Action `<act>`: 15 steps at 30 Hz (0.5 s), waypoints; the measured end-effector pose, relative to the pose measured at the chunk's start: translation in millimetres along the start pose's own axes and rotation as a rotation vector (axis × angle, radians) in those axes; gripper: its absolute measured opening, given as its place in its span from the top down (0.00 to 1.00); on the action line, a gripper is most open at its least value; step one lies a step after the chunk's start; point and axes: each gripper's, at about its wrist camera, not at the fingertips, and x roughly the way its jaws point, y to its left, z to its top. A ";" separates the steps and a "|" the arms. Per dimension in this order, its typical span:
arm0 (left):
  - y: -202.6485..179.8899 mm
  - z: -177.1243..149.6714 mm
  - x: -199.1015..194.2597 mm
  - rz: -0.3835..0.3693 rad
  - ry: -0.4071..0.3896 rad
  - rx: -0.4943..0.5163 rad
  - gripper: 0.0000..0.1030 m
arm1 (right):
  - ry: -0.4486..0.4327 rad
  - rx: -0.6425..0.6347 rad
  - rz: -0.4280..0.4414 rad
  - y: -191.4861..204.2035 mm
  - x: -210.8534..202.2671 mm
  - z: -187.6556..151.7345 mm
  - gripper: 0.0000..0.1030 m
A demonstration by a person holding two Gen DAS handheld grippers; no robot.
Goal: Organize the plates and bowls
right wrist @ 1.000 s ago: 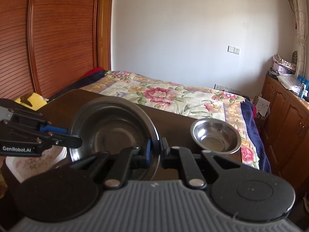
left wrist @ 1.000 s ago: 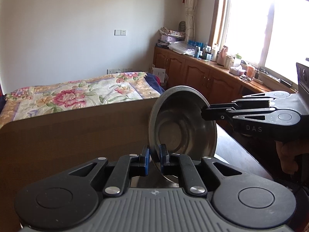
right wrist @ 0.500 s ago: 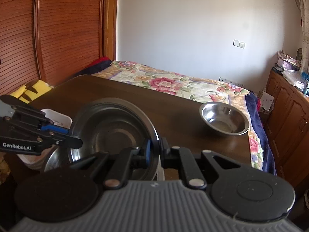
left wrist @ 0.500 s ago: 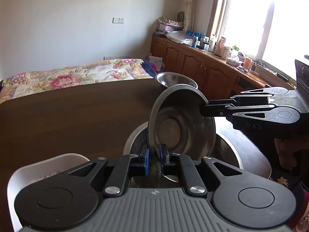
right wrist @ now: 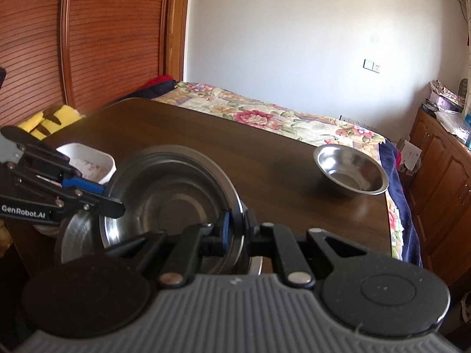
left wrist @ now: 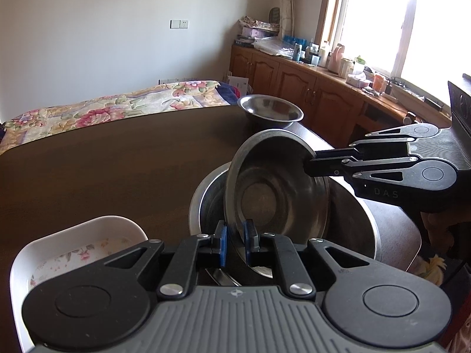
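Observation:
Both grippers hold one medium steel bowl (left wrist: 276, 188) by opposite sides of its rim, tilted, just above a larger steel bowl (left wrist: 362, 220) on the dark wooden table (left wrist: 117, 158). My left gripper (left wrist: 235, 242) is shut on the near rim. My right gripper (right wrist: 237, 229) is shut on the other side of the same steel bowl (right wrist: 167, 194), and it shows from the side in the left wrist view too. A small steel bowl (left wrist: 270, 112) (right wrist: 351, 172) stands apart at the table's far corner. A white floral dish (left wrist: 67, 250) (right wrist: 88, 161) sits beside the large bowl.
A bed with a floral cover (right wrist: 265, 117) lies just behind the table. Wooden cabinets with clutter (left wrist: 309, 88) run under the window on the right. A wooden slatted wardrobe (right wrist: 103, 44) stands to the left. A hand (left wrist: 441, 229) holds the right gripper.
Both grippers have come down with the medium bowl, from raised in the air to just over the large bowl. The table, the white dish and the small bowl came into view.

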 end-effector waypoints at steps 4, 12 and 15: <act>2.0 -1.7 0.3 -0.001 0.002 0.004 0.88 | 0.006 -0.003 0.013 -2.7 1.2 -0.5 0.89; 0.8 -0.8 1.1 0.021 -0.010 0.015 0.88 | 0.033 -0.058 0.028 1.3 1.9 -1.9 0.89; 2.1 0.7 2.7 0.028 -0.013 0.013 0.88 | 0.050 -0.086 0.035 3.5 3.0 -0.7 0.88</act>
